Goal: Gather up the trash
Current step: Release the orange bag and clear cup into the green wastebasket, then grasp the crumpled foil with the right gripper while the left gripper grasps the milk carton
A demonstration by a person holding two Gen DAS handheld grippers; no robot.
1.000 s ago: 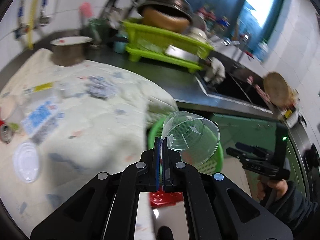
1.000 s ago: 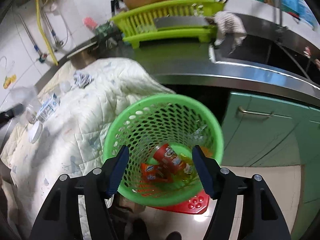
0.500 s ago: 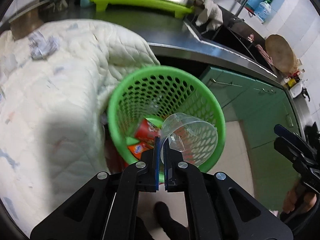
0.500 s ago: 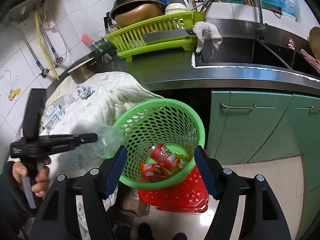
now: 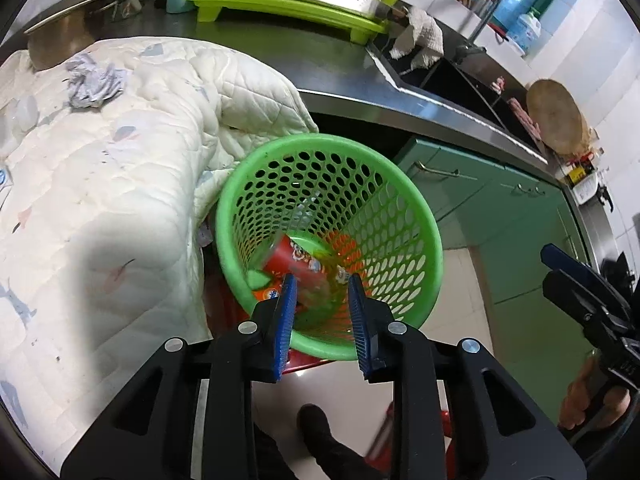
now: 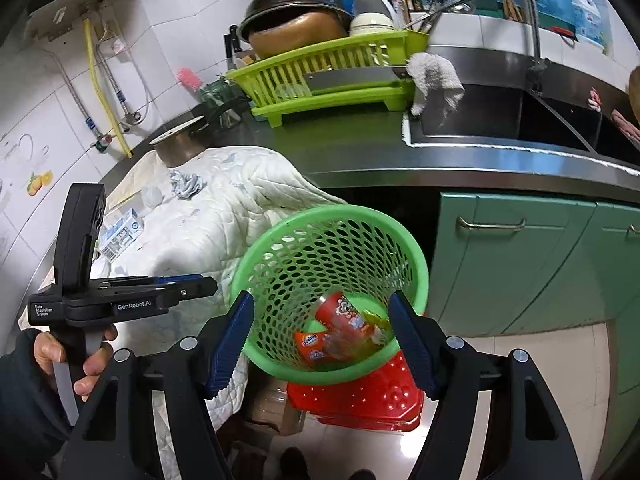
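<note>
Both grippers, left (image 5: 322, 292) and right (image 6: 320, 320), gape empty above the green basket (image 5: 424, 224). Inside, a clear cup (image 5: 308, 276) lies blurred over a red can (image 6: 340, 316) at 6 o'clock.

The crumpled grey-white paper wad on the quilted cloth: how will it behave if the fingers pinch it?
The crumpled grey-white paper wad looks loose and creased, so it will probably squash and feel very light. Its irregular shape on the soft quilted white cloth suggests it will hardly roll.

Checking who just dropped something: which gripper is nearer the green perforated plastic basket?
Left. The left gripper hangs open directly over the green perforated plastic basket, fingertips at its near rim. The right gripper, also open, looks at it from farther back.
</note>
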